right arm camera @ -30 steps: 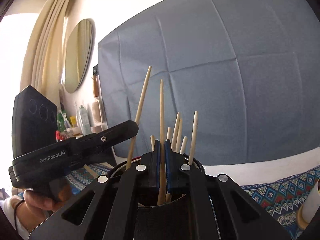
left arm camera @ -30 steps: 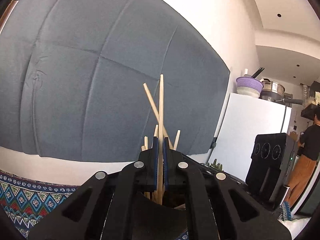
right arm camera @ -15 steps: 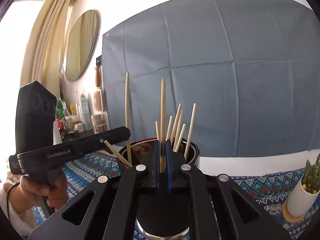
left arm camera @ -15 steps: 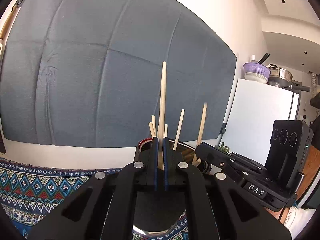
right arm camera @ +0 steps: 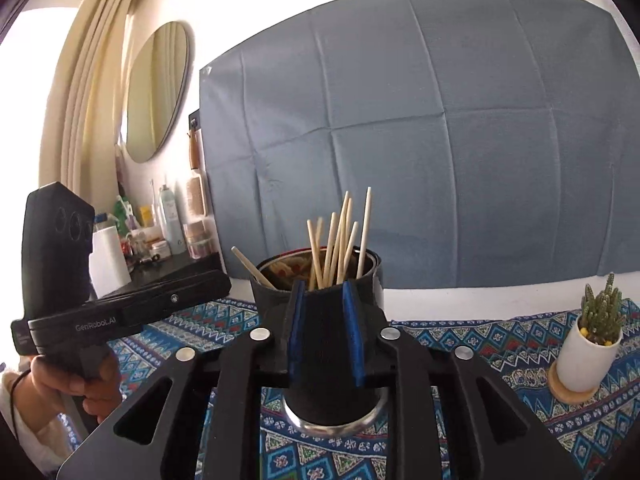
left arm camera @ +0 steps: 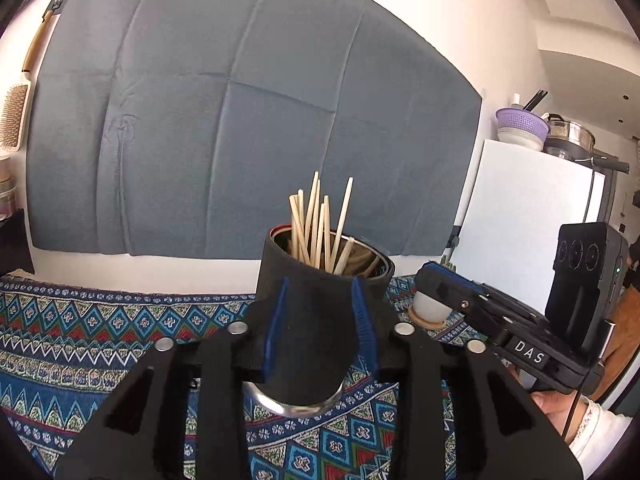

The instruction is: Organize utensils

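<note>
both chopsticks dropped into one cup [left arm camera: 320, 304]; two tools opening, empty.

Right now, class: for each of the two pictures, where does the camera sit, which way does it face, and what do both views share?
Left wrist: sits on the left hand-held gripper, facing the holder of chopsticks and blue wall cloth; the right hand shows.
Right wrist: sits on the right hand-held gripper, facing that holder; the left hand shows.
Shared: holder, chopsticks, cloth, patterned tablecloth.
</note>
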The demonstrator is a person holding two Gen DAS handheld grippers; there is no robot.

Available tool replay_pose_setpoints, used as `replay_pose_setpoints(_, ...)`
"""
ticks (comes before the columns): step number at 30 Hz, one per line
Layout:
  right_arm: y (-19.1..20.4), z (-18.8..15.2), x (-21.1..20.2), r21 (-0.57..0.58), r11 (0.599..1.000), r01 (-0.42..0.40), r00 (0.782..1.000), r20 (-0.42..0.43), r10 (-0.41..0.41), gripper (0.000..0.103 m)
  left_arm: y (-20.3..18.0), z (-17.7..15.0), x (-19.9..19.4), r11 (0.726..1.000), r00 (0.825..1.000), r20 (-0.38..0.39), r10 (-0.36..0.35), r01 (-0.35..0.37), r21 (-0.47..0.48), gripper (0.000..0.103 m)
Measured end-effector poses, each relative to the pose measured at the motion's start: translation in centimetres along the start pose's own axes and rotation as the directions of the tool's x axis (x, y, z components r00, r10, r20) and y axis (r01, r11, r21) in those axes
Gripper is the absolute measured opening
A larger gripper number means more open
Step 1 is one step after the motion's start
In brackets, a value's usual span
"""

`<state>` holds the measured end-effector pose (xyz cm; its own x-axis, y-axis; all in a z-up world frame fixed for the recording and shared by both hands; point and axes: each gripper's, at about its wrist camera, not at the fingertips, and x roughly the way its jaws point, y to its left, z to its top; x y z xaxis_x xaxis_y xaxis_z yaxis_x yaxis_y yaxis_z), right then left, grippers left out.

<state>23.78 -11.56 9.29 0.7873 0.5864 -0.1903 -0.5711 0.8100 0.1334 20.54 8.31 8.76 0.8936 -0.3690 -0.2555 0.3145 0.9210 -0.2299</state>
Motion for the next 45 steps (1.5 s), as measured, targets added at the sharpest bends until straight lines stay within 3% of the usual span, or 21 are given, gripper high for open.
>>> replay_pose_setpoints(3,-0.2,-0.7,-1.7,0.019,1.000,0.005,1.000,-0.013,-0.005,0.036,-1.1,-1.1,-1.2,0.999,0.999,-0.015,0.042,-0.042,0.017,0.061)
replay_pose_setpoints(8,-0.2,-1.5,-5.1,0.049,0.999,0.021,0.999,-0.029,-0.020,0.056,-2.8,-2.5,-3.4,0.994,0.994,-0.031,0.105,-0.103,0.045,0.078)
replay_pose_setpoints(18,0.8,-4.2,-13.0,0.056,0.995,0.080,0.996,-0.051,-0.077,0.080,-6.0,-5.2,-9.0,0.985,0.984,-0.066,0.165,-0.161,0.064,0.096)
replay_pose_setpoints(19,1.0,-4.5,-13.7,0.054,0.995,0.082,0.995,-0.058,-0.079,0.085,-6.4,-5.6,-9.7,0.983,0.982,-0.075,0.173,-0.168,0.069,0.097)
replay_pose_setpoints(30,3.2,-8.1,-19.4,0.014,0.994,0.104,0.985,-0.139,-0.101,0.089,-11.4,-10.2,-16.0,0.975,0.970,-0.153,0.187,-0.165,0.145,0.097)
replay_pose_setpoints(40,3.7,-10.7,-20.8,0.021,0.987,0.158,0.984,-0.092,-0.155,0.095,-11.2,-14.3,-16.0,0.957,0.946,-0.164,0.280,-0.262,0.123,0.097)
replay_pose_setpoints(45,3.4,-10.9,-20.4,0.040,0.977,0.211,0.973,-0.105,-0.206,0.095,-10.8,-14.4,-15.5,0.948,0.938,-0.150,0.312,-0.297,0.114,0.097)
